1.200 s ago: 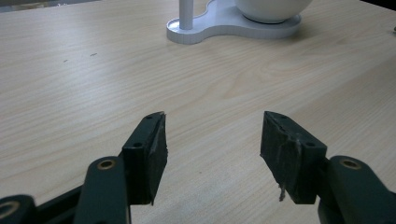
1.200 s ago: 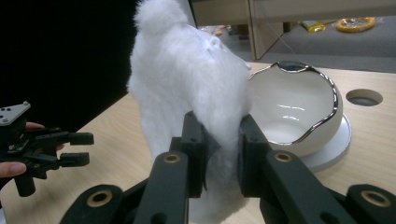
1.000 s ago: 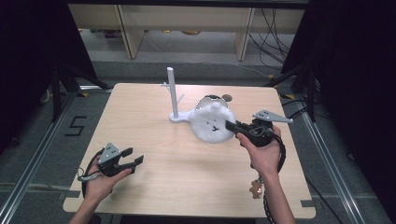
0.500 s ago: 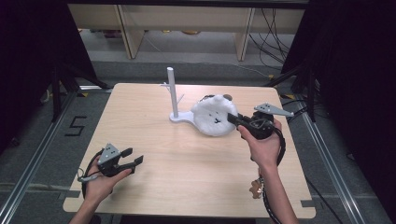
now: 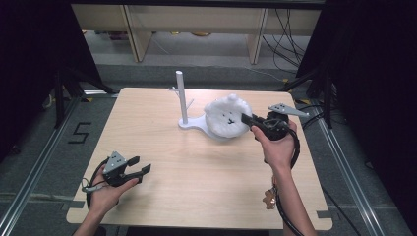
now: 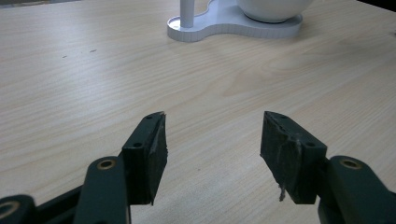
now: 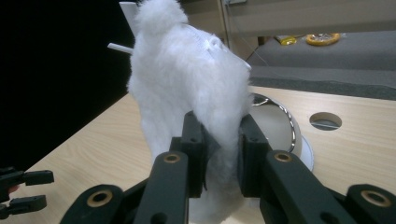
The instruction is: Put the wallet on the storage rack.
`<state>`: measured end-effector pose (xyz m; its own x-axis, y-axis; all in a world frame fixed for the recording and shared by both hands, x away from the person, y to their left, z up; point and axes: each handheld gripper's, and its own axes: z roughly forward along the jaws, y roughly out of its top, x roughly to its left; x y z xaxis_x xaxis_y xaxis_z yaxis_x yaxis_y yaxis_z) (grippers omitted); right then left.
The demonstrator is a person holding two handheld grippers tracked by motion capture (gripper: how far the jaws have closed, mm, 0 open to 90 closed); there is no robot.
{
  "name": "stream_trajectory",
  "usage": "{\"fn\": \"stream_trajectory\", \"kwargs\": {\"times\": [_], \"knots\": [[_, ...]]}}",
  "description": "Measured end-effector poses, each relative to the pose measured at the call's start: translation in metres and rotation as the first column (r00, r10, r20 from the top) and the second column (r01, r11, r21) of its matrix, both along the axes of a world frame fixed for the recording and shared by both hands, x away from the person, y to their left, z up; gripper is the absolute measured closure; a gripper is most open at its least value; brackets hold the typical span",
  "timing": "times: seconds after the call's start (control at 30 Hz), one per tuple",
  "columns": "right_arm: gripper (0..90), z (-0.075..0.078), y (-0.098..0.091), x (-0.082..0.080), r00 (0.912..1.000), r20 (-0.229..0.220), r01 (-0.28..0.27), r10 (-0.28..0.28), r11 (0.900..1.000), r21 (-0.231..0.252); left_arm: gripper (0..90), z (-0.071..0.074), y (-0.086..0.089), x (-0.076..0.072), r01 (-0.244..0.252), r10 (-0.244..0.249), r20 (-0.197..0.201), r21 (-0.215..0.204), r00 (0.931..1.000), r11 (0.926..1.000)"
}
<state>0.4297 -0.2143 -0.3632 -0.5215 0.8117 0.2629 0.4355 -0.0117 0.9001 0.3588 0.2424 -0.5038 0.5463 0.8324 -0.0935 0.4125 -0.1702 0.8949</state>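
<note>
**Right jaws pinching plush, thin grip near stand — slip/snag risk**

Jaws first: right gripper [image 5: 247, 119] is clamped on the white plush toy [image 5: 227, 117]; left gripper [image 5: 140, 166] has its jaws spread with nothing between them.

High view: plush sits at about 1 o'clock from table [image 5: 196, 196] centre, over the round end of the white stand [image 5: 189, 123], whose post rises at 12 o'clock. Right hand [image 5: 276, 147] comes in from 3 o'clock of the plush. Left gripper is parked at 8 o'clock, well apart from everything. Risk: if the plush gets swung toward 9 o'clock, it could catch the post or its side pegs and tip the stand, which looks light.

Left gripper view: jaws wide apart over bare table; stand base [image 6: 233, 25] and the underside of a white bowl [image 6: 273, 9] at 12 o'clock, far off. This hand is not steadying the stand, so any drag on it goes unchecked.

Right gripper view: pads bite only a narrow fold of fur at the lower edge of the plush [image 7: 187, 79]; the bulk stands tall above the jaws. A metal-rimmed bowl [image 7: 280, 121] is just behind, and a hole in the table [image 7: 325, 121] at 3 o'clock. Risk: fur compresses and slides, so a quick lift or twist could let the toy peel out and drop back onto the bowl, or flop sideways since it's top-heavy.
</note>
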Motion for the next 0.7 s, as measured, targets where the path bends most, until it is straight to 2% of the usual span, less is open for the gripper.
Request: {"fn": "stream_trajectory", "kwargs": {"times": [0.03,0.1,0.17,0.2,0.27,0.33,0.43,0.53,0.6,0.63,0.7], "knots": [[77.4,0.000,0.000,0.003,1.0000,0.002,0.008,-0.008,0.9999,0.014,40.5,0.000,0.000,0.000,0.000,0.000,0.002,-0.001,1.0000,1.0000],[77.4,0.000,-0.001,0.004,0.9998,0.015,0.015,-0.015,0.9999,-0.005,40.5,0.000,0.000,0.000,0.000,0.000,0.002,0.000,1.0000,1.0000],[77.4,0.001,-0.001,0.007,0.9997,0.004,0.025,-0.025,0.9995,0.019,40.5,0.000,0.000,0.000,-0.002,0.002,0.002,-0.002,1.0000,1.0000],[77.4,0.001,-0.002,0.009,0.9997,0.015,0.021,-0.021,0.9998,-0.002,40.5,-0.001,0.000,0.000,-0.003,0.003,0.000,0.000,1.0000,1.0000],[77.4,0.001,-0.001,0.009,0.9991,-0.007,0.042,-0.042,0.9988,0.024,40.5,-0.001,0.001,0.000,0.003,-0.003,0.001,-0.006,1.0000,1.0000],[77.4,0.000,-0.003,0.013,0.9992,0.018,0.036,-0.036,0.9994,0.004,40.5,-0.002,0.001,0.000,0.004,-0.004,-0.001,-0.004,1.0000,1.0000],[77.4,-0.001,-0.002,0.017,0.9987,0.029,0.041,-0.041,0.9991,0.014,40.5,-0.002,0.000,0.000,0.004,-0.004,-0.001,-0.006,1.0000,1.0000],[77.4,-0.001,-0.001,0.019,0.9983,0.004,0.059,-0.059,0.9981,0.016,40.5,-0.002,0.001,0.000,0.002,-0.002,0.000,-0.007,1.0000,1.0000],[77.4,-0.002,-0.002,0.023,0.9981,0.014,0.060,-0.060,0.9982,0.003,40.5,-0.002,0.001,0.000,0.002,-0.002,0.000,-0.006,1.0000,1.0000],[77.4,-0.002,-0.001,0.024,0.9982,0.013,0.059,-0.059,0.9981,0.020,40.5,-0.002,0.001,0.000,0.003,-0.003,-0.001,-0.006,1.0000,1.0000],[77.3,-0.003,-0.001,0.027,0.9982,0.013,0.059,-0.059,0.9981,0.019,40.5,-0.002,0.000,0.000,0.000,0.000,-0.003,-0.002,1.0000,1.0000]]}}
